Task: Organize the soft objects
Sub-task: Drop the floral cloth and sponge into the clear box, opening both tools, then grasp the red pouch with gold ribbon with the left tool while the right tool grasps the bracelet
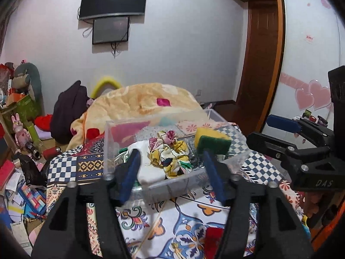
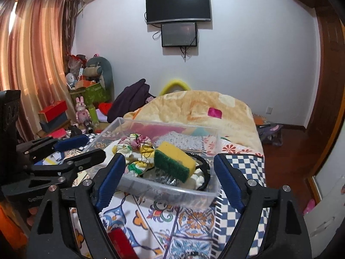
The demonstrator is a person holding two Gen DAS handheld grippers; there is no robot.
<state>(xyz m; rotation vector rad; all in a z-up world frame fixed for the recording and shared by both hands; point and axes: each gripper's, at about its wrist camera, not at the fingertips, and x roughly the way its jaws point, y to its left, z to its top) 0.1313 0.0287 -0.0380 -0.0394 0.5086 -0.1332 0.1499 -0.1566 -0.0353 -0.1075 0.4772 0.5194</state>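
Note:
A clear plastic box stands on the patterned bedspread. In it lie a floral scrunchie, a white cloth, a black band and a yellow-and-green sponge tilted on top. My left gripper is open, its blue pads either side of the box's near edge. My right gripper is open in front of the box, empty. Each gripper shows in the other's view: the right one in the left wrist view, the left one in the right wrist view.
A beige blanket is heaped behind the box. A dark garment lies at its left. Boxes, toys and papers clutter the floor left of the bed. A red item lies on the bedspread near me.

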